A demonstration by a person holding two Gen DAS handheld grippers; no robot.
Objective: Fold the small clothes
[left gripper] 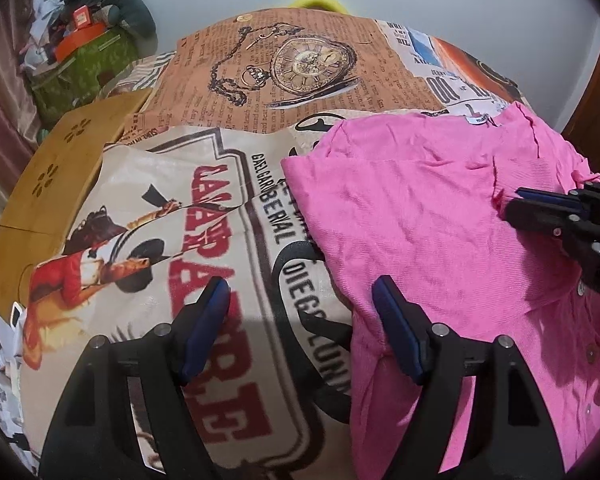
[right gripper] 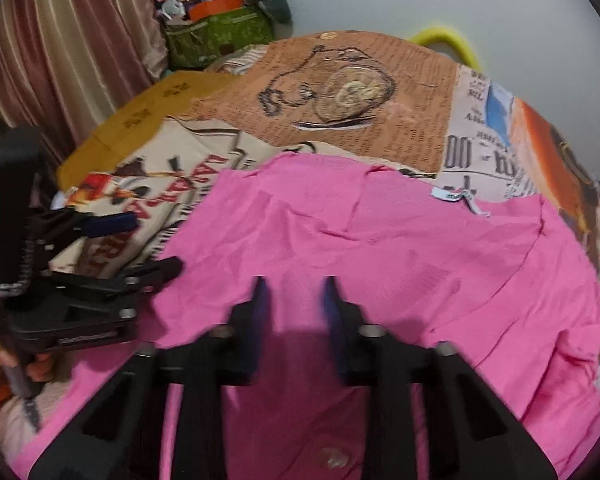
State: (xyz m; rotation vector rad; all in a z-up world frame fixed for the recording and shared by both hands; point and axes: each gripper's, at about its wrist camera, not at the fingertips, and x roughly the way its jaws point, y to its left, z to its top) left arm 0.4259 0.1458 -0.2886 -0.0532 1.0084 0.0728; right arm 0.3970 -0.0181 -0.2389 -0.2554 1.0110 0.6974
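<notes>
A pink buttoned garment (left gripper: 452,216) lies spread and creased on a printed cloth, its white neck label (right gripper: 458,197) at the far edge. My left gripper (left gripper: 302,292) is open and empty, low over the garment's left edge, one finger over the printed cloth and one over the pink fabric. My right gripper (right gripper: 294,286) is open with a narrower gap and empty, hovering over the middle of the garment (right gripper: 380,264). Each gripper shows in the other's view, the right one (left gripper: 514,200) from the right and the left one (right gripper: 156,244) at the left.
The printed cloth (left gripper: 300,80) with newspaper and pocket-watch pictures covers the table. A wooden board (left gripper: 60,172) lies at the left. A green bag (right gripper: 216,36) full of clutter stands by the curtain (right gripper: 68,52). A yellow object (right gripper: 448,42) sits behind the table against the wall.
</notes>
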